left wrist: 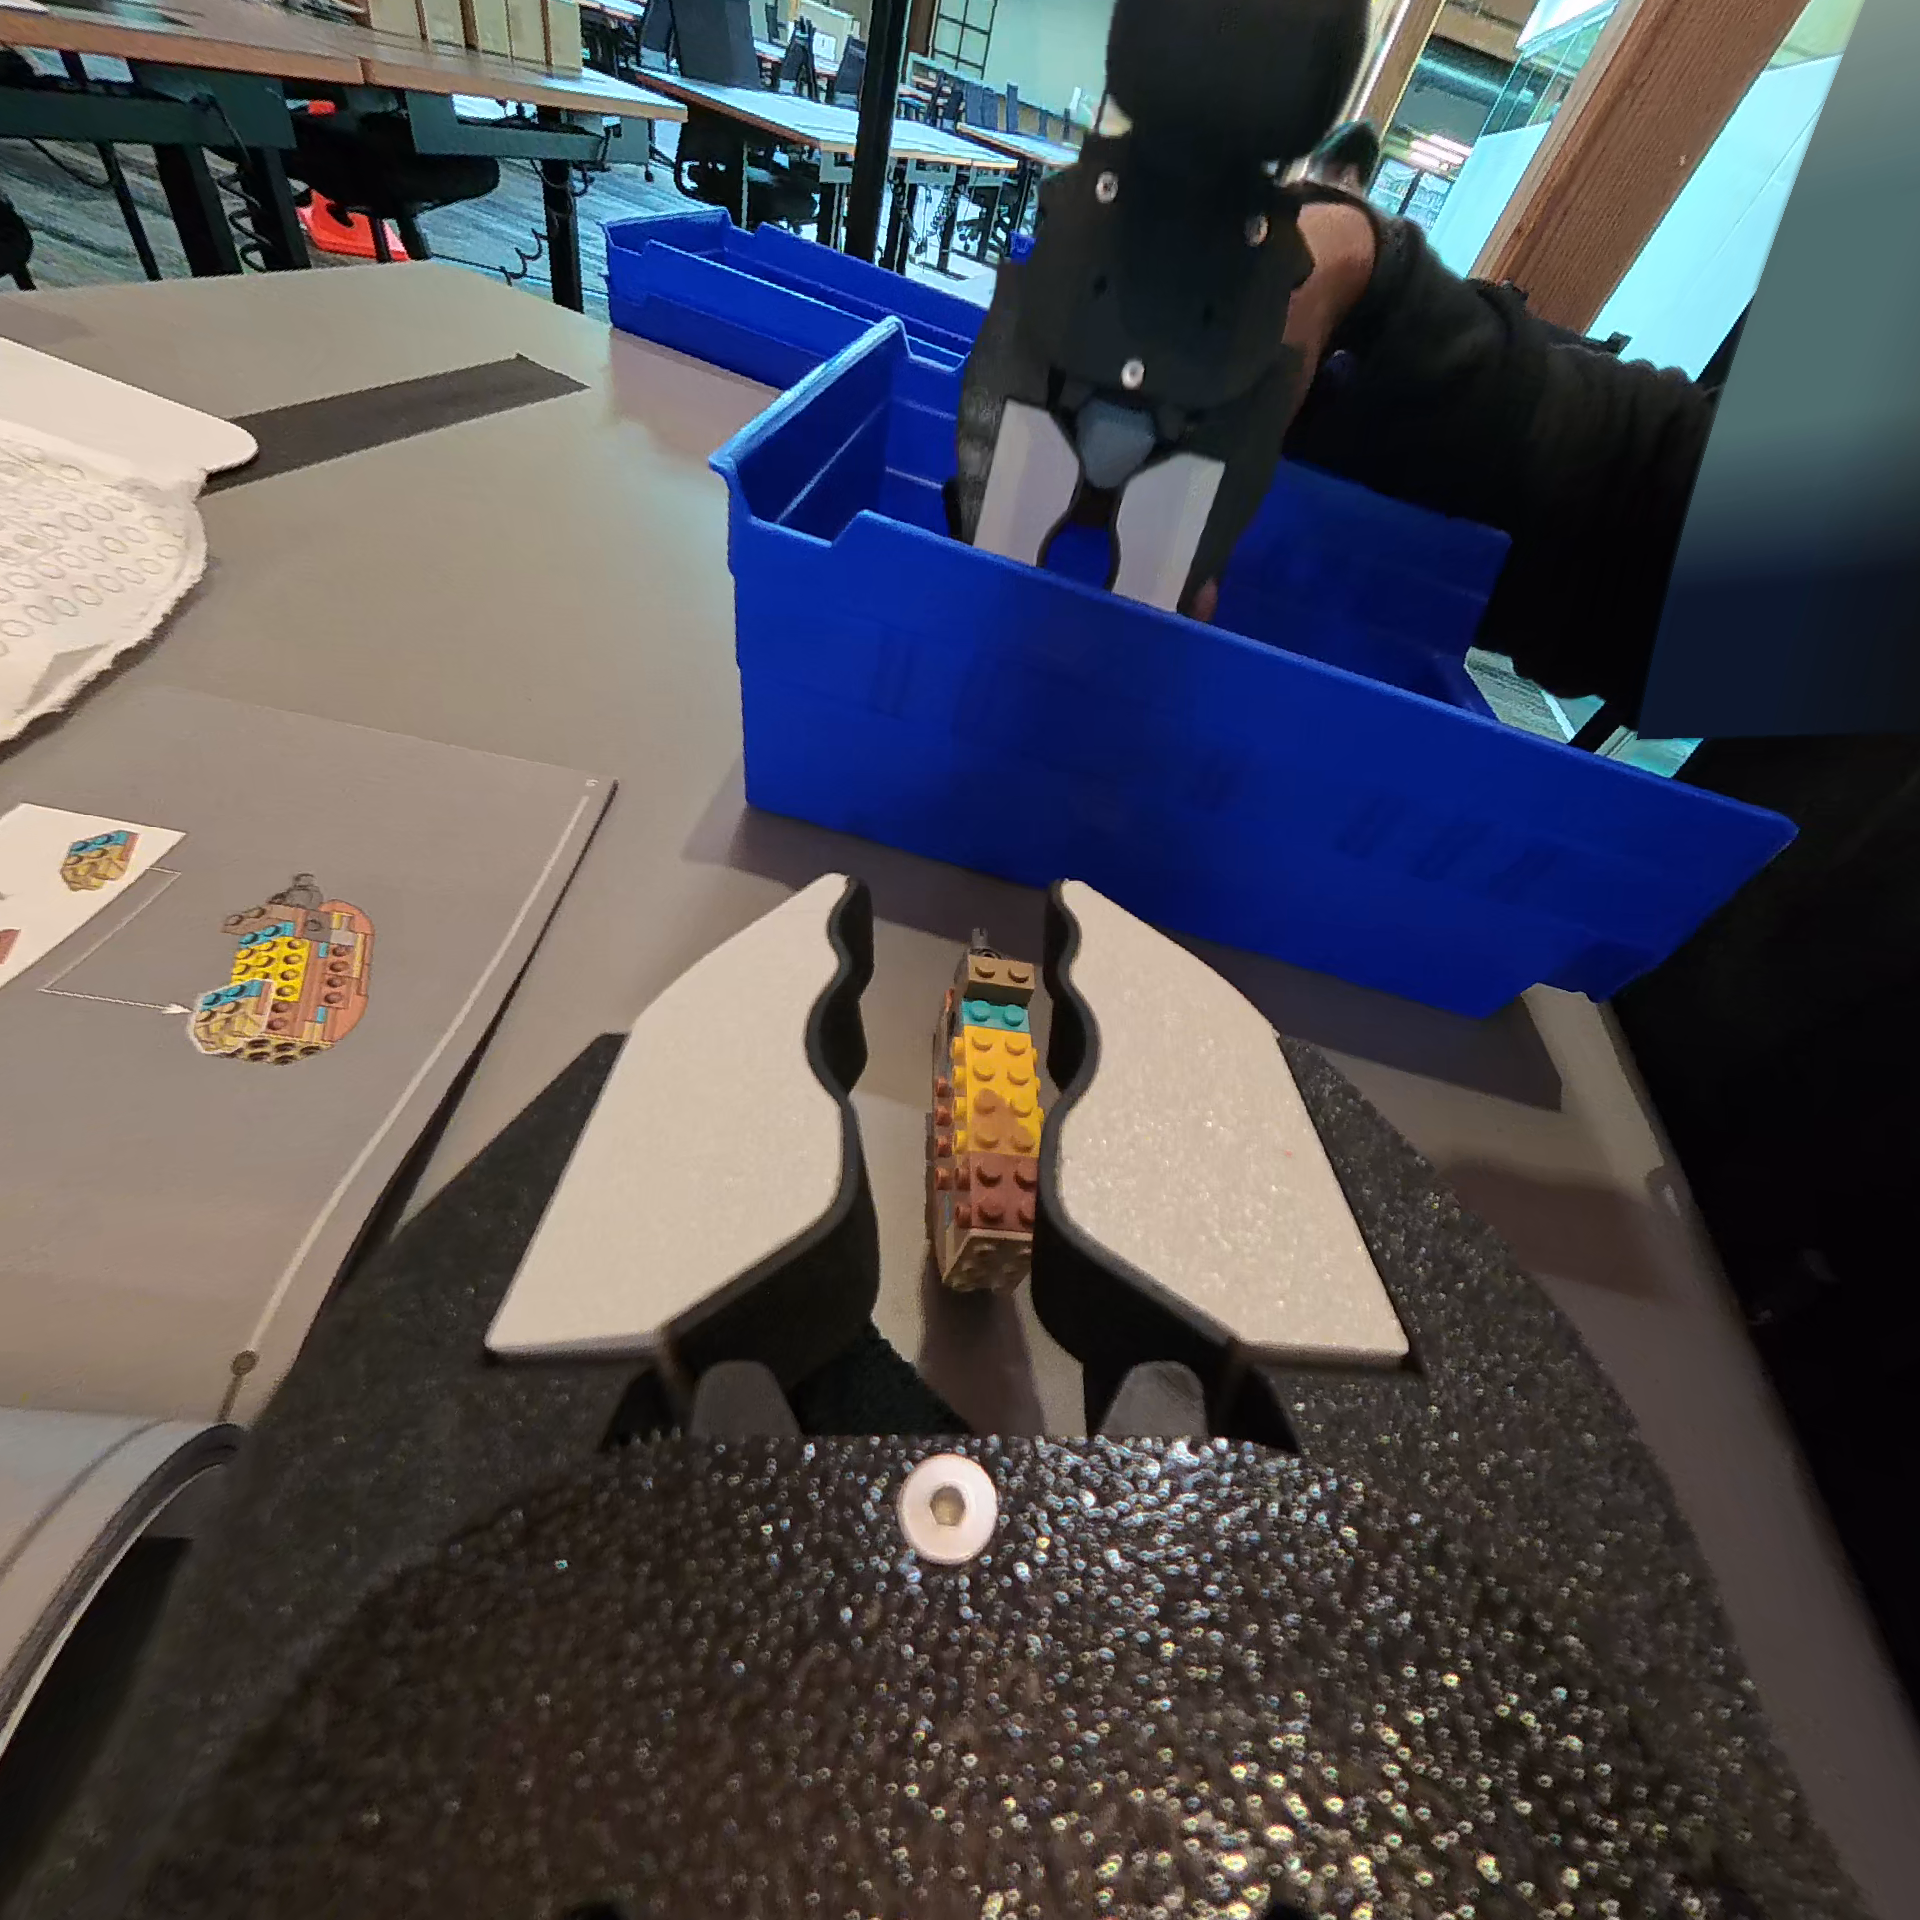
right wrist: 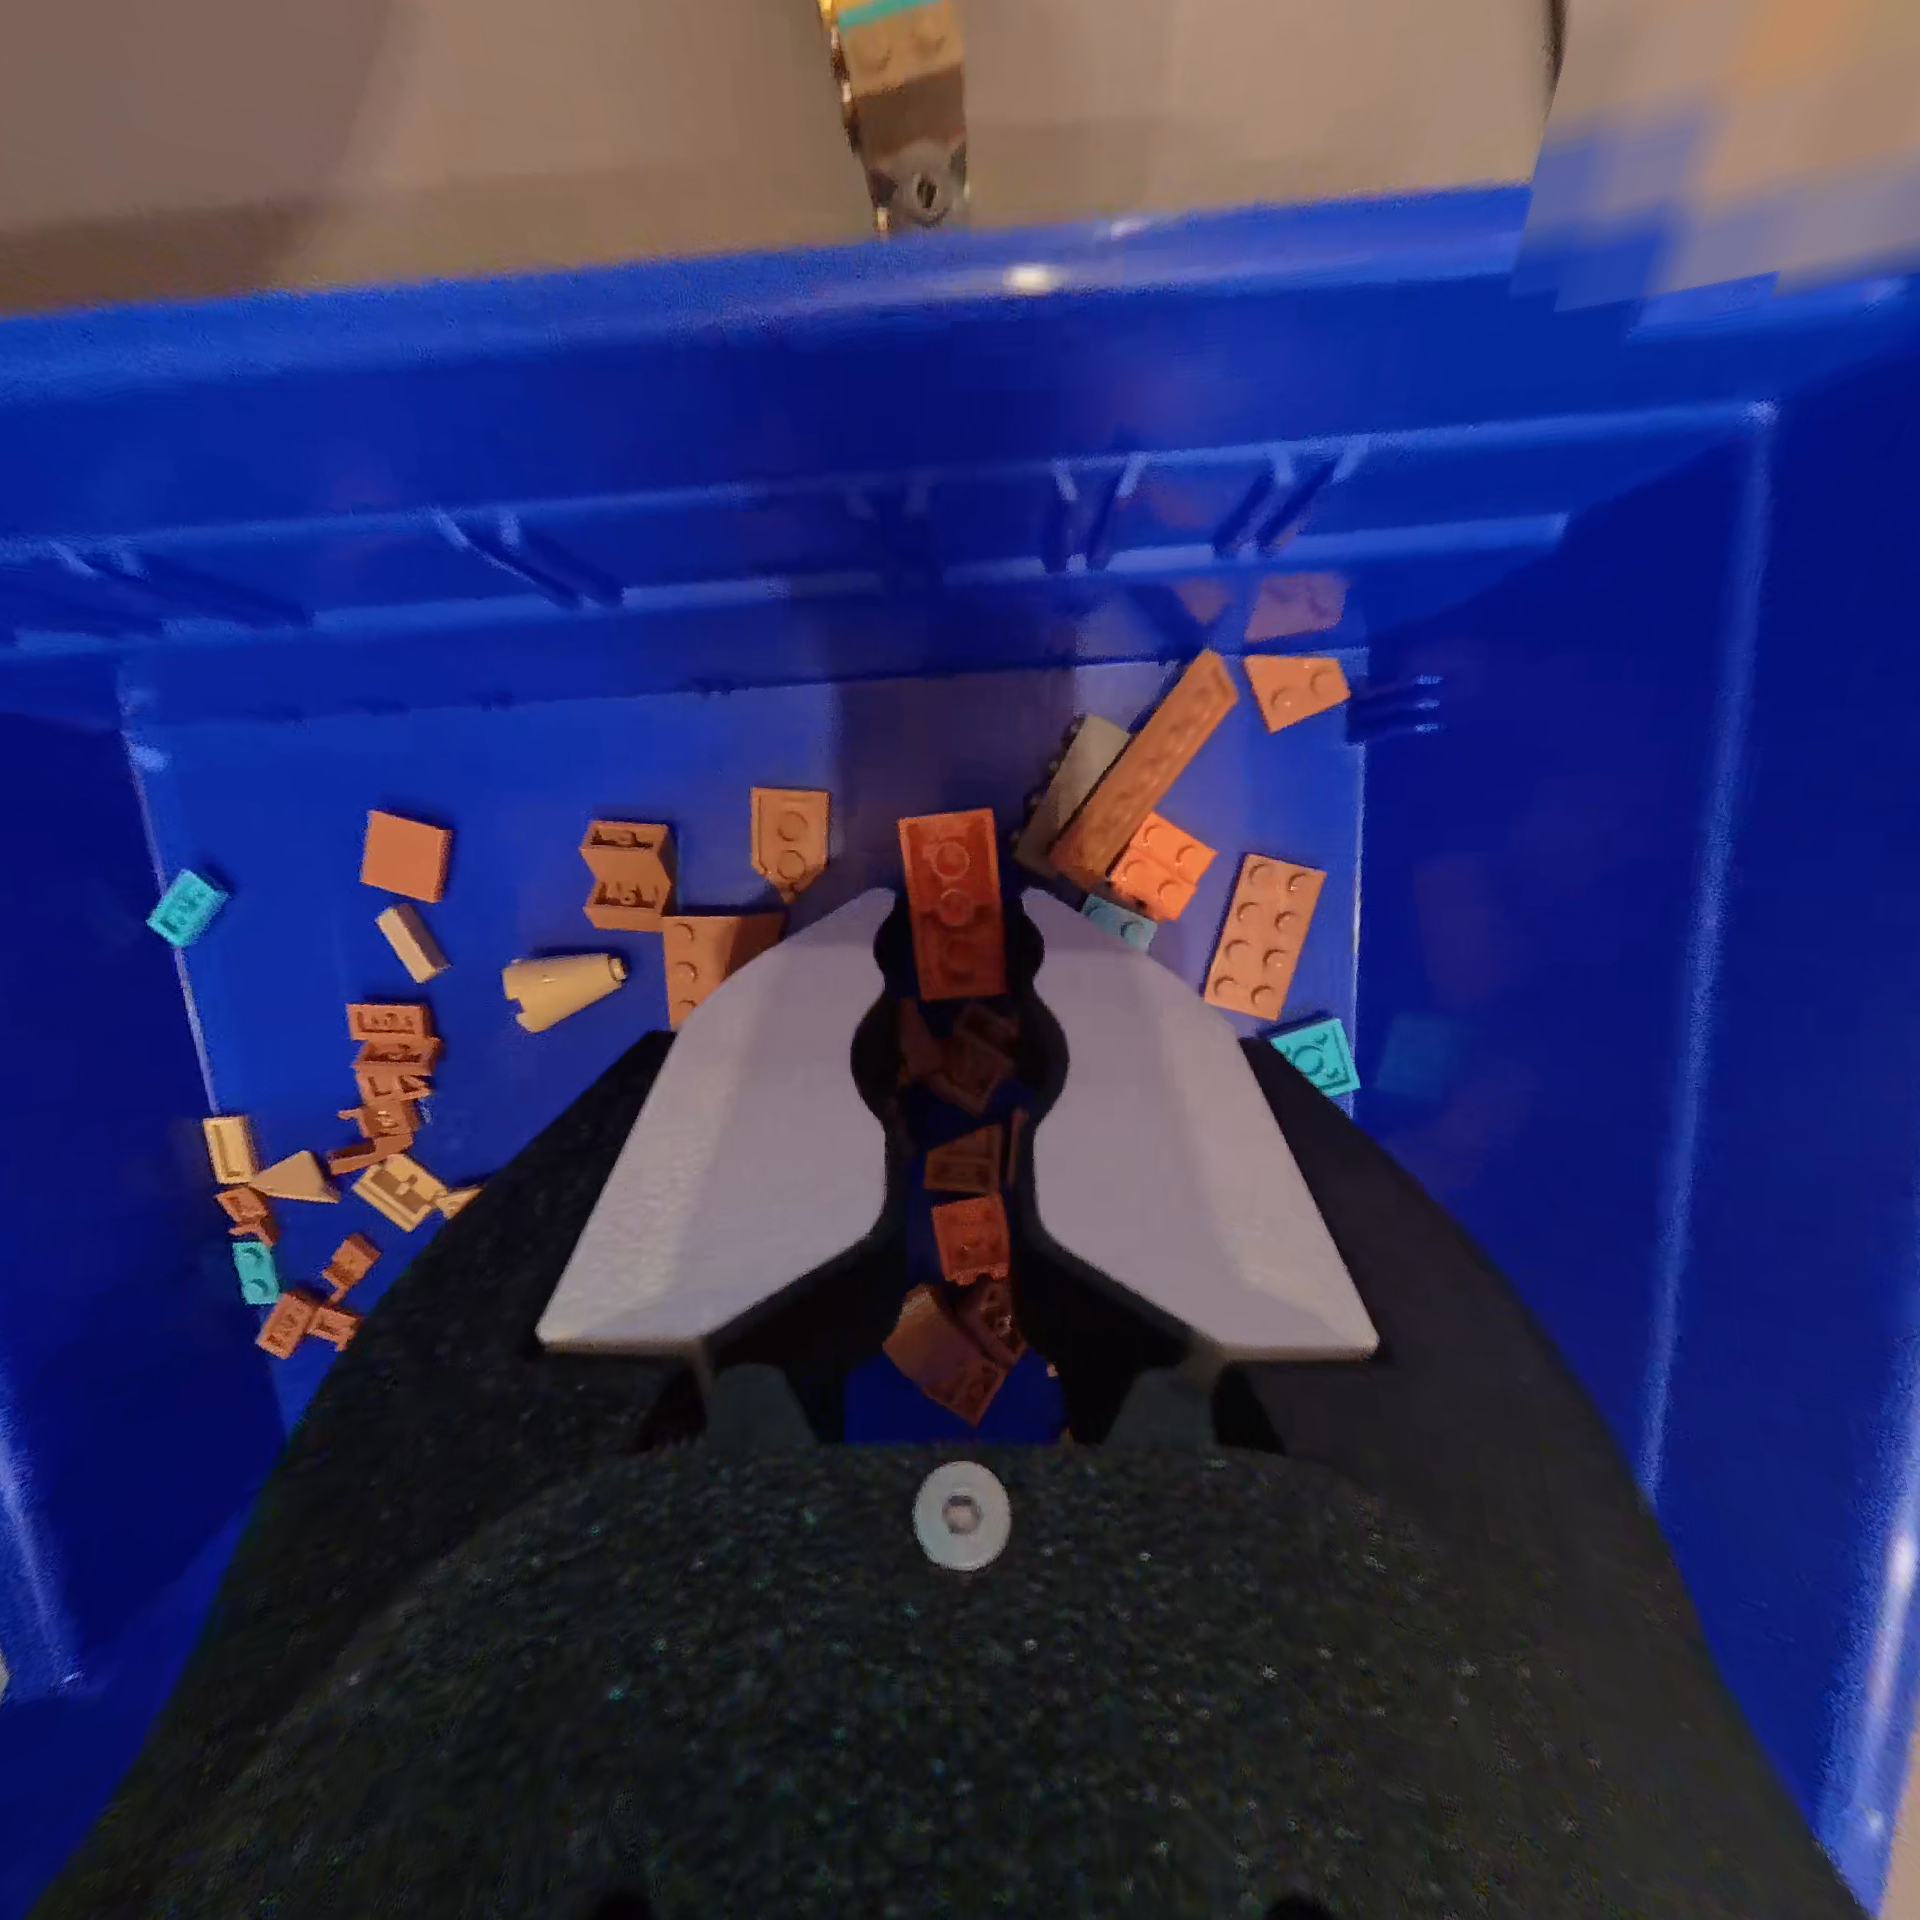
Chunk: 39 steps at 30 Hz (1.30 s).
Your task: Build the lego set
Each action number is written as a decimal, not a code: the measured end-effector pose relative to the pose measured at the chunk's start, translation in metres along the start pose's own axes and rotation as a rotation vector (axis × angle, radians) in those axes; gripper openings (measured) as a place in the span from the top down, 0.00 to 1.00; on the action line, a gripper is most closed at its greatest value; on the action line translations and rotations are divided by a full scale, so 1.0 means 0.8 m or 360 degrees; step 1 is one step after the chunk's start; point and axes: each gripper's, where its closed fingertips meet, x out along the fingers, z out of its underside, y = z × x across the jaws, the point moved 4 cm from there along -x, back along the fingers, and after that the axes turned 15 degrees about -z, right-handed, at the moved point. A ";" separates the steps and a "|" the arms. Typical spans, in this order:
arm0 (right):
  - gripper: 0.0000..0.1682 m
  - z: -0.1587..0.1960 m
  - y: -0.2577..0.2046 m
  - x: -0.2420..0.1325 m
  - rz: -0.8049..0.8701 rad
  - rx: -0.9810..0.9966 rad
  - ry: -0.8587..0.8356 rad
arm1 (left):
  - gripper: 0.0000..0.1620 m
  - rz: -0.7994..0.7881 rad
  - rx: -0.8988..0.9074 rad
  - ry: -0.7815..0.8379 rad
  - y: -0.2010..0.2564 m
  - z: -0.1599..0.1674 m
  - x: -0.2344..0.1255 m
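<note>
While the instruction booklet (left wrist: 301, 966) lies at the far left of the worktop (left wrist: 499, 582), my left fingers (left wrist: 951, 940) stand spread around the partly built lego model (left wrist: 987, 1112), its right side against one pad. Farther right, my right fingers (right wrist: 958, 906) reach into the blue bin (right wrist: 727, 374), parted over loose bricks (right wrist: 623, 873), a reddish-brown plate (right wrist: 951, 899) between their tips.
</note>
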 end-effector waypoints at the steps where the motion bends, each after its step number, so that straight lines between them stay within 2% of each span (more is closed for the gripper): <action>1: 0.89 -0.002 -0.002 -0.007 -0.0006 0.0004 0.0049 | 0.81 0.0000 0.0000 0.0000 0.000 0.000 0.000; 5: 0.89 -0.012 -0.010 -0.043 0.0006 -0.0013 0.0311 | 0.81 0.0000 0.0003 0.0000 0.000 0.000 0.000; 8: 0.88 -0.019 -0.011 -0.088 0.0133 0.0008 0.0549 | 0.81 0.0000 0.0001 0.0002 0.000 0.000 0.000; 11: 0.89 -0.016 -0.009 -0.112 0.0204 0.0062 0.0648 | 0.81 0.0001 0.0007 -0.0003 0.001 0.000 0.000; 13: 0.87 -0.013 -0.009 -0.103 0.0189 0.0084 0.0588 | 0.81 0.0001 0.0011 -0.0007 0.001 0.001 0.001; 15: 0.90 -0.011 -0.008 -0.077 0.0144 0.0075 0.0443 | 0.81 0.0000 0.0013 -0.0009 0.001 0.001 0.001; 22: 0.87 -0.007 -0.016 0.010 -0.0077 -0.0007 -0.0019 | 0.81 -0.0006 0.0011 -0.0003 0.000 0.001 0.000; 25: 0.80 0.002 -0.014 0.009 -0.0018 0.0006 -0.0123 | 0.81 -0.0005 0.0015 -0.0003 0.001 0.001 0.000; 28: 0.79 0.011 -0.016 -0.020 0.0109 0.0020 -0.0148 | 0.81 -0.0003 0.0023 -0.0005 0.002 0.001 0.000; 31: 0.79 0.029 -0.028 -0.036 0.0153 0.0037 -0.0287 | 0.81 -0.0002 0.0024 -0.0007 0.002 0.001 0.001; 39: 0.79 0.030 -0.057 0.009 -0.0032 -0.0053 -0.0414 | 0.81 -0.0009 0.0030 -0.0018 0.002 0.002 0.002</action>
